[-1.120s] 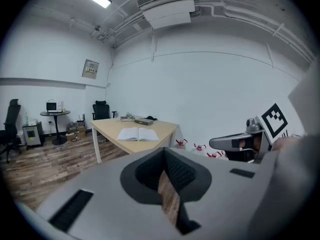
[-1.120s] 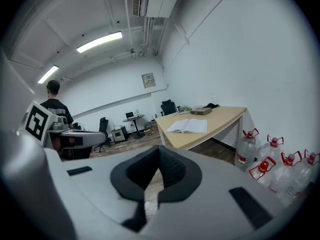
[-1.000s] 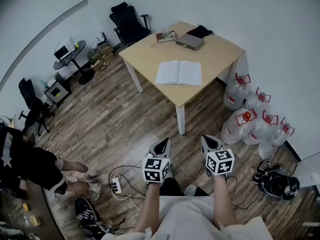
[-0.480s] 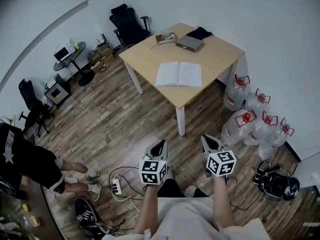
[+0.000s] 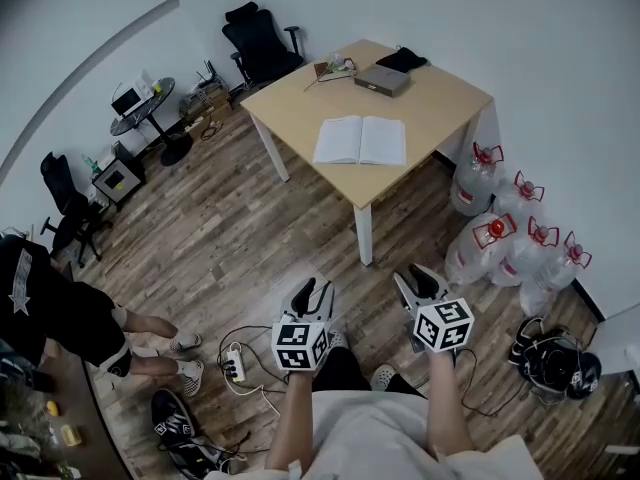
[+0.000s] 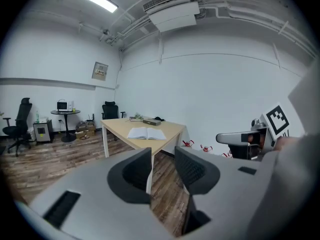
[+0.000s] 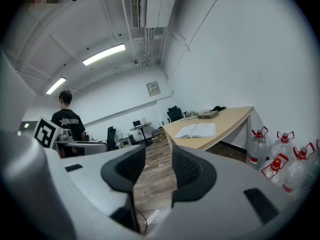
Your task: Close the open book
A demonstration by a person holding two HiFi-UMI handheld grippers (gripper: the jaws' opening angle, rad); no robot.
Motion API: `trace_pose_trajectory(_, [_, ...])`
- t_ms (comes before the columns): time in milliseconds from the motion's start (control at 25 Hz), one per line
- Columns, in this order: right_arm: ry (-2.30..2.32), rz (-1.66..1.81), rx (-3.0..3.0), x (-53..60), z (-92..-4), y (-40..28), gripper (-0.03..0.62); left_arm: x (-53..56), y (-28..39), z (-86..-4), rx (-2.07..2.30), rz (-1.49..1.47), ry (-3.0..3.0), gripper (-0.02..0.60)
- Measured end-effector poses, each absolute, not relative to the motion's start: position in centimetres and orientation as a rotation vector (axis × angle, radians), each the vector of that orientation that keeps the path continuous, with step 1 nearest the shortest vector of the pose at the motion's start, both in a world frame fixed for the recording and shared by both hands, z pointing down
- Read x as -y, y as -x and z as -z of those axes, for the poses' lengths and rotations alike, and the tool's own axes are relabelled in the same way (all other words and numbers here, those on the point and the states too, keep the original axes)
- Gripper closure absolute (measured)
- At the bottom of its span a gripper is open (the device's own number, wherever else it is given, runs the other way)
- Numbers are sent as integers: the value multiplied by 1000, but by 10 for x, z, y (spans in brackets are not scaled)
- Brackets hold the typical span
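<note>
The left gripper (image 5: 312, 290) and the right gripper (image 5: 420, 280) are both held low in front of the person. Their jaws have just been opening and now stand apart with a clear gap. Nothing lies between either pair; only floorboards show through.

The open book (image 5: 360, 140) lies flat on the light wooden table (image 5: 440, 98), close to the table's near edge and well apart from both grippers. The task is judged as not yet begun; the whole approach is ahead.

- **Tripping on the way.** A white power strip (image 5: 232, 370) and loose cables (image 5: 262, 340) lie on the floor just beside the person's feet. A step taken while watching the book could catch them.
- **Bumping things near the table.** Several large water bottles (image 5: 495, 233) stand against the table's right corner, and the table leg (image 5: 363, 236) is on the direct path. Coming in too far right risks knocking a bottle over.
- **Pushing the book off.** It sits near the edge, so a sideways shove instead of a lift could slide it off the table.
- **Damaging the pages.** A jaw that catches only 1 or 2 sheets, not a full half, could crease or tear them.
- **Springing back open.** If 1 half is folded over and let go early, the book may likely open again; the other gripper should steady the other half.
</note>
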State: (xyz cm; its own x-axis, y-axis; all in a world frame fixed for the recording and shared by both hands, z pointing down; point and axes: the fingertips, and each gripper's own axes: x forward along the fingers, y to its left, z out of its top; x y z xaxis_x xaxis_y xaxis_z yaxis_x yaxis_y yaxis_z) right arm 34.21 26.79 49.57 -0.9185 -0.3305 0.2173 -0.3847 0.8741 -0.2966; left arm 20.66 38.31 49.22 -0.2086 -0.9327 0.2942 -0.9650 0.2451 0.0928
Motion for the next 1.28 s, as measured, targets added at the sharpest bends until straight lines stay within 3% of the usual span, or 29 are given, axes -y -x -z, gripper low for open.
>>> trace_pose_trajectory(120, [-533,-509,2868,-266,-502,-343,370,-384,-201,-500,2220,-164,-1741,411])
trace_pose_trajectory(520, [-561,-576,2834,-236,-515,-319,287,-355,-166,-509,2179,-187,-1723,396])
trace_pose_trajectory(1280, [-843,-772,2744,-75,-523,-227,306,-166,-38,-495,2057,-156,-1862,396])
